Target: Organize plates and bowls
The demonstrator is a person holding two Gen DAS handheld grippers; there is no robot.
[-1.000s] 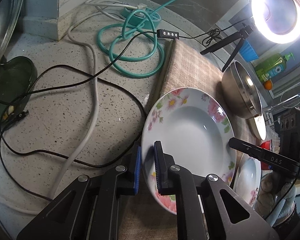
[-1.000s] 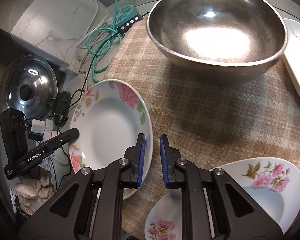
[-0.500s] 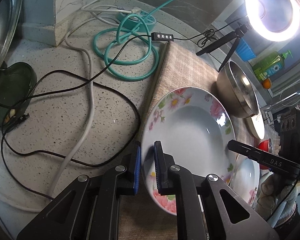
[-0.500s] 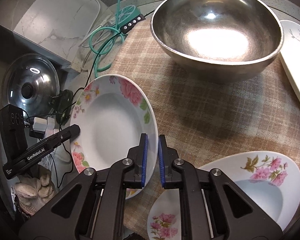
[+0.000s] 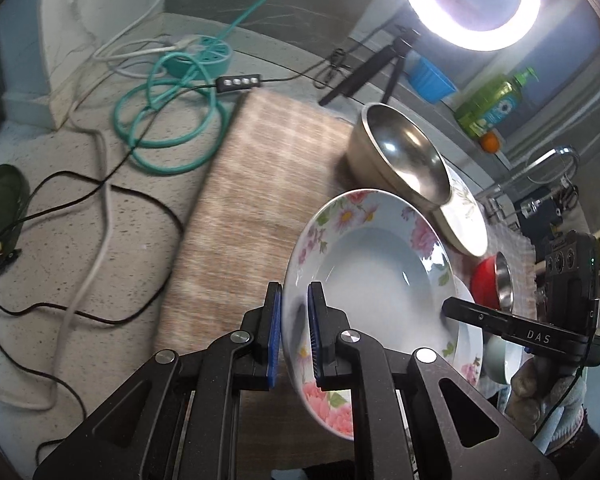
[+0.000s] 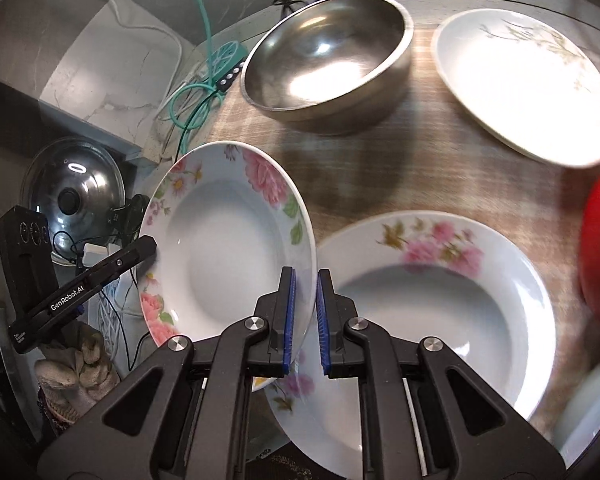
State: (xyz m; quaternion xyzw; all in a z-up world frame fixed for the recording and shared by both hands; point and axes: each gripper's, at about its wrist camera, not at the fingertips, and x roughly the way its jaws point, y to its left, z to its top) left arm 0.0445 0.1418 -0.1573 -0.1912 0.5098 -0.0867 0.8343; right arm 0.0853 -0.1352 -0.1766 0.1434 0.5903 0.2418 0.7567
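A speckled stone counter (image 5: 60,240) carries a plaid cloth (image 5: 252,184), with loose cables at nine o'clock and a ring light (image 5: 470,0) at one. On the cloth, a steel bowl (image 6: 328,64) sits at twelve. The flowered deep plate (image 6: 224,240) hangs tilted above a matching plate (image 6: 432,304), overlapping its left edge. The left gripper (image 5: 293,332) and right gripper (image 6: 305,316) each clamp opposite rim sides. Only the right view shows a pale plate (image 6: 524,80) at two and a pot lid (image 6: 74,196) at nine; the left alone shows a soap bottle (image 5: 494,100).
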